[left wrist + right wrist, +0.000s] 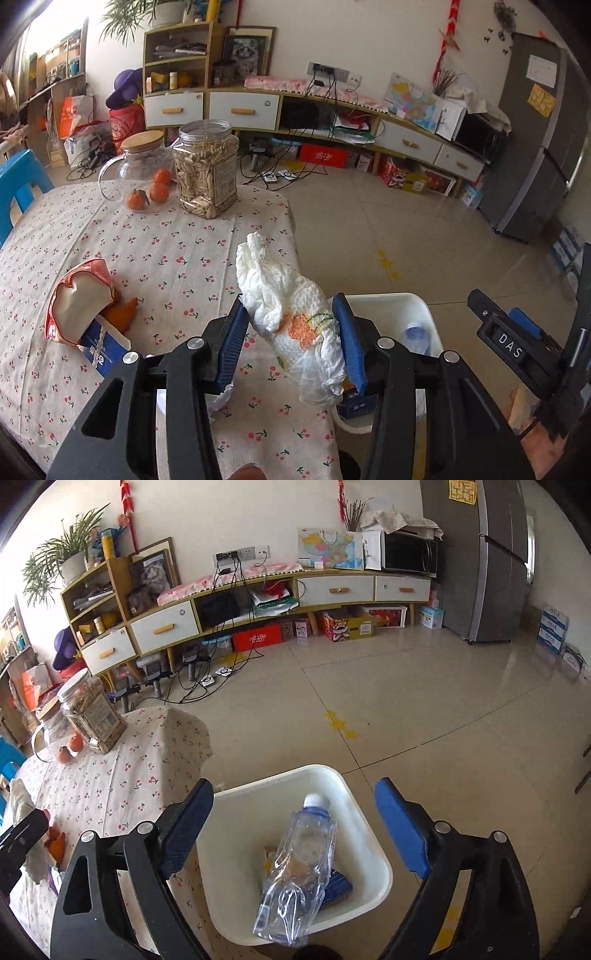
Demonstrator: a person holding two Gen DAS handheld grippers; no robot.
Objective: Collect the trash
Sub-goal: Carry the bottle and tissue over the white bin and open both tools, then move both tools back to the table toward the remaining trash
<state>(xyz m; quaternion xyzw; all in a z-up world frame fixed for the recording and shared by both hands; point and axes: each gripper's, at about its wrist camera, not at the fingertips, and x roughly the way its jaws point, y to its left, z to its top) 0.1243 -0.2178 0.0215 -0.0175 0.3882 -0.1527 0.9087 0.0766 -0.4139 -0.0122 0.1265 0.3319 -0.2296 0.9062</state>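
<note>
Bottle lies in the bin; my right tool gapes empty above it. My left tool clamps a tissue; wrappers remain on the counter.

**Colours noted at the table edge**

Tablecloth: cream, red cherry print. Crumpled tissue: white, orange stain, green marks. Bin: off-white. Bottle: clear, pale blue cap. Gripper pads: blue on black. Floor: beige tile.
</note>
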